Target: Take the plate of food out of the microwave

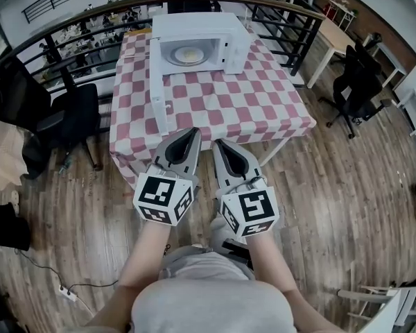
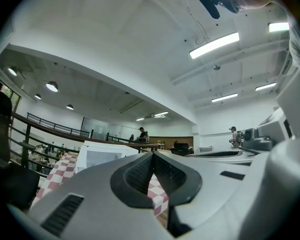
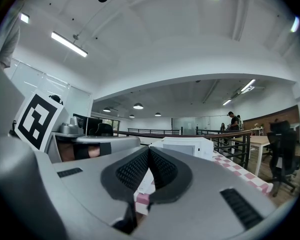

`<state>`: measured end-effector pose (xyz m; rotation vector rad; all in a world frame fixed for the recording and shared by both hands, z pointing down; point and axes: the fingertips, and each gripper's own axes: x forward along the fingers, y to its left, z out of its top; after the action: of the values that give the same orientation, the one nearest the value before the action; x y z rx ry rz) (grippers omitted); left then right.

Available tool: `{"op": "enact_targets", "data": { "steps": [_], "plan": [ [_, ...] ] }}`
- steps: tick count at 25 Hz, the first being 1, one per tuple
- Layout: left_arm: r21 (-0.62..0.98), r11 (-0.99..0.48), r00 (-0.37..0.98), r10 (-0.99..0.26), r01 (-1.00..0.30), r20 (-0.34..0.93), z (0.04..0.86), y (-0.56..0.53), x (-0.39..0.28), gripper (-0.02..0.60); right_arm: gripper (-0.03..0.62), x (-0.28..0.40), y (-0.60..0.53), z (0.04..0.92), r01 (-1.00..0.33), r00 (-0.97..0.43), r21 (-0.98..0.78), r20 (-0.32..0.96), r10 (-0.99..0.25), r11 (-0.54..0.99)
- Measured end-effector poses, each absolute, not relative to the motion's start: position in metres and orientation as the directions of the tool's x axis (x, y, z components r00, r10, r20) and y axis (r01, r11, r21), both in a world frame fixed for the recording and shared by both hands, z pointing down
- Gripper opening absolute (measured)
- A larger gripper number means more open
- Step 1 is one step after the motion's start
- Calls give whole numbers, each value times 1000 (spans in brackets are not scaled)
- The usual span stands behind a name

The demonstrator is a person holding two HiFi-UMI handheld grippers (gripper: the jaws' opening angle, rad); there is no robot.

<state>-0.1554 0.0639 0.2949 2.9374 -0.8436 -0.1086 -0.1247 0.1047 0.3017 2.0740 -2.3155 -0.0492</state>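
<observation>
A white microwave (image 1: 201, 44) stands at the far end of a table with a red-and-white checked cloth (image 1: 222, 106). Its door (image 1: 157, 96) hangs open to the left. Inside lies a plate with pale food (image 1: 188, 55). My left gripper (image 1: 192, 132) and right gripper (image 1: 217, 144) hover side by side over the table's near edge, well short of the microwave. Both are shut with nothing between the jaws. The left gripper view shows its shut gripper (image 2: 152, 154) with the microwave (image 2: 102, 156) beyond. In the right gripper view, the shut gripper (image 3: 149, 149) points left of the microwave (image 3: 185, 146).
A dark railing (image 1: 277, 5) curves behind the table. A black office chair (image 1: 69, 116) stands to the table's left and another (image 1: 357, 89) to the right, near a wooden desk (image 1: 336, 37). A power strip (image 1: 68, 295) lies on the wooden floor.
</observation>
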Motion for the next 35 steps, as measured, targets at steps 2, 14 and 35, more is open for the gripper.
{"op": "enact_targets", "data": {
  "steps": [2,14,35],
  "plan": [
    [100,-843,843,-535,-529,-48,295,55,-148,2,25,-117,95,300,-992,-112,49,0,-994,112],
    [79,-829,828,-558,-554,-51,292,5,-103,2,25,-70,38,297,-989,-141,35,-14,-990,141],
    [83,-776,777,-629,-626,-12,306,-88,-18,3,25,17,-63,308,-968,-250,10,5,-968,250]
  ]
}}
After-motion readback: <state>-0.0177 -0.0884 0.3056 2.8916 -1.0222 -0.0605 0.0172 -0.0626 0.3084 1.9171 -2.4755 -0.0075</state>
